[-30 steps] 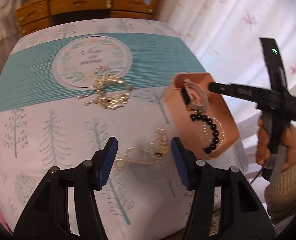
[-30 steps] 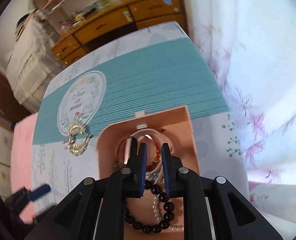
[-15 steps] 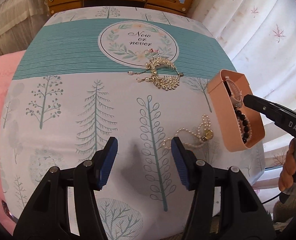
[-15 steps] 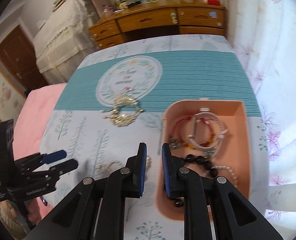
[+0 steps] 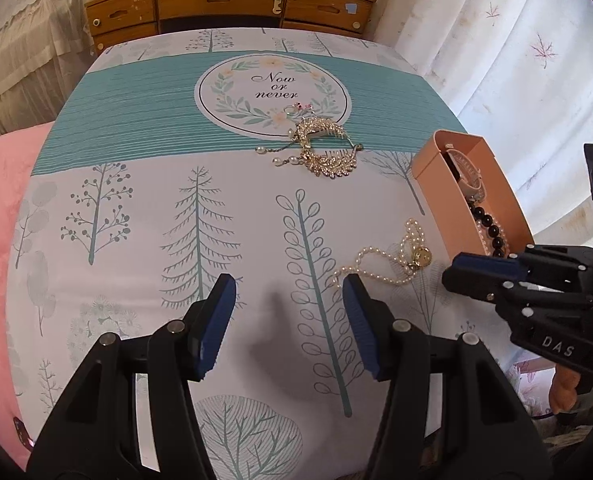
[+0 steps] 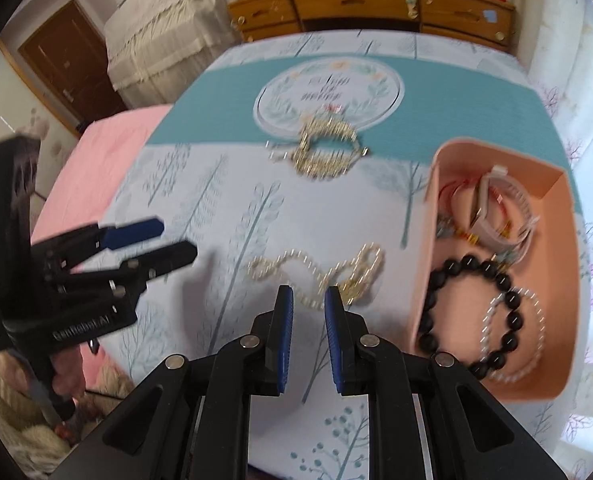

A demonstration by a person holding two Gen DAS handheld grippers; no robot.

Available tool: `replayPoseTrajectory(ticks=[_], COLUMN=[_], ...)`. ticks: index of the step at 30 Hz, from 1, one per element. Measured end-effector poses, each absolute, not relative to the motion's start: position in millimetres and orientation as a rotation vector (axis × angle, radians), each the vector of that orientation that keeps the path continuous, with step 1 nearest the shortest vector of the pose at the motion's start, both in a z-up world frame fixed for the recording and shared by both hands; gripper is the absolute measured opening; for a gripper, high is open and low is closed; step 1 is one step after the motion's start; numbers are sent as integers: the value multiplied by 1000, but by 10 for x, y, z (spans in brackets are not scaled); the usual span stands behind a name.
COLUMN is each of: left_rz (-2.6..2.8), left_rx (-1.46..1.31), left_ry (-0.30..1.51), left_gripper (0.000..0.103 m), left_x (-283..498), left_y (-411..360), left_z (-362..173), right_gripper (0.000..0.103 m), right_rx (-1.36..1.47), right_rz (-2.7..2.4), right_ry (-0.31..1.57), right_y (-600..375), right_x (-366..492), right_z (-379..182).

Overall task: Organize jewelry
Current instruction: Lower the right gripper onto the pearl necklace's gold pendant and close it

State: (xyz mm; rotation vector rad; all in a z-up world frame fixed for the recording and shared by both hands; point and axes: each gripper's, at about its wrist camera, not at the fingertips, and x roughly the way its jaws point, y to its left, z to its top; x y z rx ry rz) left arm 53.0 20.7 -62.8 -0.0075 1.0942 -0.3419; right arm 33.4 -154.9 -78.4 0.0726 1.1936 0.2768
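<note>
Hovering both tongs over the tablecloth (image 5: 136, 208) rn, nothing gripped in either one. My left gripper (image 5: 289, 320) is spread wide apart above the tree print, empty, w/ its shadow on the cloth just ahead of it. My right gripper (image 6: 309, 334) has its blue pads (image 6: 286, 336) close together but there's a clear slit between them, so not fully closed and not clamped on anything.

Pearl necklace (image 5: 392, 258) w/ a little gold charm is lying loose on the cloth, just beside the peach box (image 5: 508, 208) on its left side. From the right wrist cam the necklace (image 6: 320, 272) sits right in front of my right tips, near but I can't tell if they're touching it, pic is kinda blurry.

Inside the box (image 6: 560, 364): a black bead bracelet (image 6: 472, 312) and a thin white bead bracelet (image 6: 536, 332) at the near end, overlapping; a white watch (image 6: 504, 216) and some red stringy bits at the far end.

Gold hair comb (image 5: 326, 148) w/ dangly pearls is further out on the cloth, lying partly over the edge of the round "Now or never" emblem (image 5: 272, 96) and the teal stripe, well apart from the box. Wooden dresser (image 5: 224, 4) past the table.
</note>
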Motion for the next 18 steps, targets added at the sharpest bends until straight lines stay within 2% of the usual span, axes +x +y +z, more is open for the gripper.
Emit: replayPoseTrajectory(ticks=[18], left_rz=[-431], left_rx=[-18], left_ry=[1113], left_gripper=[53], left_x=[472], left_y=[254], left_z=[-807], right_gripper=[16], right_rx=[146], right_rz=[3], right_ry=[1222], right_y=[-1588], right_x=[439], right_z=[-1143])
